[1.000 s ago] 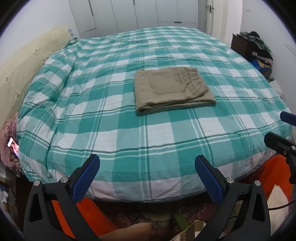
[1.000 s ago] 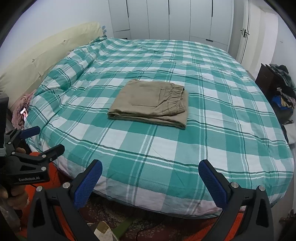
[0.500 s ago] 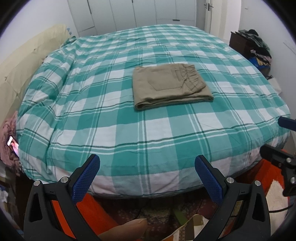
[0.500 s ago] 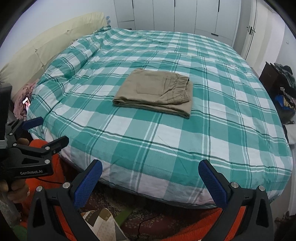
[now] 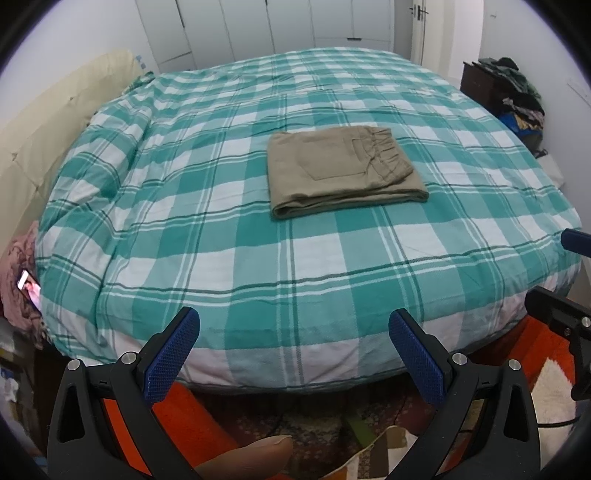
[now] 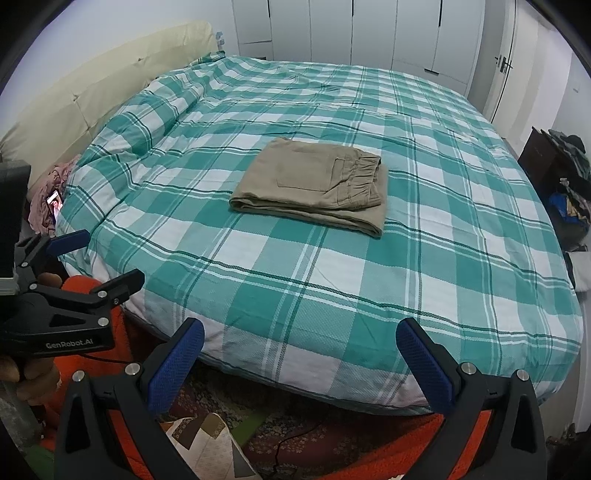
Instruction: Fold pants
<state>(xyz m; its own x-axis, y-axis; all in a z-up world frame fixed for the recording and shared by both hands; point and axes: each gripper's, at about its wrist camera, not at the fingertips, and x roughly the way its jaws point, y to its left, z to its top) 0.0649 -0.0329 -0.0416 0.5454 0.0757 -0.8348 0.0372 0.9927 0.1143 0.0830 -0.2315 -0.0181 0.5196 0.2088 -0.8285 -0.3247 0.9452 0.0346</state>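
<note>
**Folded pants sit on the big bed**

A big bed [image 5: 295,258] fills the room. It has a green and white checked cover [image 6: 369,295]. A long cream headboard [image 6: 110,88] runs along the left side of the bed. White closet doors [image 6: 369,33] stand at the far wall. On the right, a dark stand [image 5: 480,85] has a pile of clothes [image 5: 521,99] on and beside it.

The tan pants [image 5: 341,171] lie in the middle of the bed. They are folded into a neat flat stack. The stretchy waist is on the right side, and a pocket shows on top.

The left gripper [image 5: 293,354] is low, by the near edge of the bed, well apart from the pants. Its jaws are spread wide and hold nothing. The right gripper [image 6: 299,363] is also low by the bed edge, with its jaws spread wide and nothing in them.

A small phone [image 5: 29,290] with a lit screen lies by a pink cloth [image 5: 16,280] at the left of the bed.
</note>
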